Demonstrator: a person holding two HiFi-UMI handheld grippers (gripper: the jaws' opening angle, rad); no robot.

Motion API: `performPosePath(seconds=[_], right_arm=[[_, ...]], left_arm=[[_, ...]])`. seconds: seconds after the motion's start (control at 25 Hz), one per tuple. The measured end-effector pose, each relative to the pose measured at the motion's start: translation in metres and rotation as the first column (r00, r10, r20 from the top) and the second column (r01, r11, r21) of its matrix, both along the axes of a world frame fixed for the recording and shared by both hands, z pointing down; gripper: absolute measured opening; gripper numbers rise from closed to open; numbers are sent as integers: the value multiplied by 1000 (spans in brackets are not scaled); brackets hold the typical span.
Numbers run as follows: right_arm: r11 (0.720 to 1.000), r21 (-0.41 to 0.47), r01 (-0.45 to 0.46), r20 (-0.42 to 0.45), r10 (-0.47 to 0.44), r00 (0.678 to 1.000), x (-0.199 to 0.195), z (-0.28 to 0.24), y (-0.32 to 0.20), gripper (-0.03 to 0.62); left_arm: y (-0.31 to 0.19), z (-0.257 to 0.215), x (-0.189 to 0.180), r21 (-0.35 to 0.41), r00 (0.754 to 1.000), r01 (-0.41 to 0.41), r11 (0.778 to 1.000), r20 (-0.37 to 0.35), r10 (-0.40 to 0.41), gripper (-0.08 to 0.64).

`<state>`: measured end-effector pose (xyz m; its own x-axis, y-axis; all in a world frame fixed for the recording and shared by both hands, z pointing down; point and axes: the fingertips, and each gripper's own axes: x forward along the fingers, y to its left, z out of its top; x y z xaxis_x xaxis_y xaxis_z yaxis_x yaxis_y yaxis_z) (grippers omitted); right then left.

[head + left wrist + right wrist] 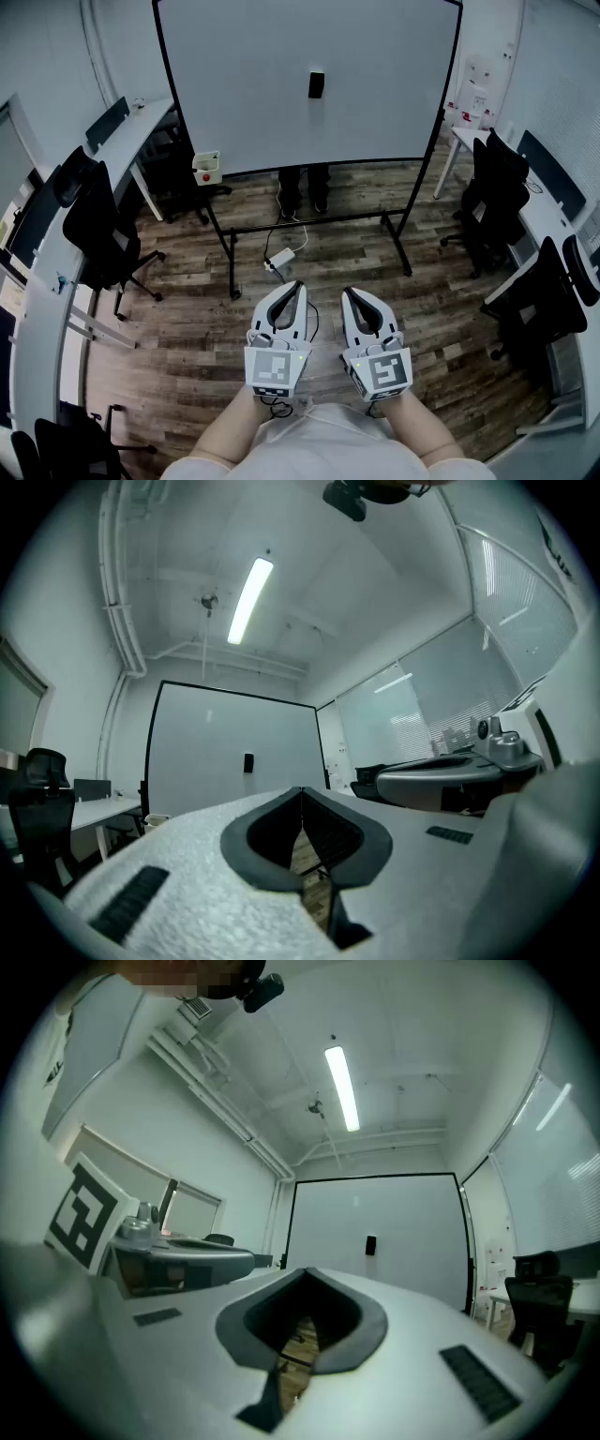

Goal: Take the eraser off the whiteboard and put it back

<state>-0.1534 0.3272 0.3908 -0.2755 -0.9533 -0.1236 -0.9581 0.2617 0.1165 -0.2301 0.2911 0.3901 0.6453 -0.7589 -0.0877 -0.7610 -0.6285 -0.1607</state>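
A small black eraser (316, 84) sticks to the middle of a large whiteboard (253, 103) on a black wheeled stand across the room; it shows as a dark speck, the eraser (247, 761) in the left gripper view and the eraser (370, 1244) in the right gripper view. My left gripper (296, 288) and right gripper (349, 294) are held side by side close to my body, far short of the board, pointing toward it. Both are shut with nothing between their jaws.
Black office chairs (101, 230) stand by a long desk (42, 281) at the left, and more chairs (497, 187) by a desk at the right. A white and red bin (206, 168) and a power strip (279, 259) lie near the board's stand on the wooden floor.
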Motion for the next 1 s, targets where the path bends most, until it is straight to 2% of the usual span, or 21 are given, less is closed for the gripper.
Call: performPosePath(seconds=[0.48,0.72,1.0], right_arm=[[999,-34,1,20,-1,1000,23,12,-2,28],[998,-58,14,23,-12,1000,52,21,-9,28],[994,-102,46,35,-43,998,89,36,-15,28]], left_arm=[[-1,11,21,-24,1000,14,1000,13,-13,17],[-10,21,39,-78,998,54,995,-4,-55,17],[-18,31,68,-108,995,96,990,-15,-98,17]])
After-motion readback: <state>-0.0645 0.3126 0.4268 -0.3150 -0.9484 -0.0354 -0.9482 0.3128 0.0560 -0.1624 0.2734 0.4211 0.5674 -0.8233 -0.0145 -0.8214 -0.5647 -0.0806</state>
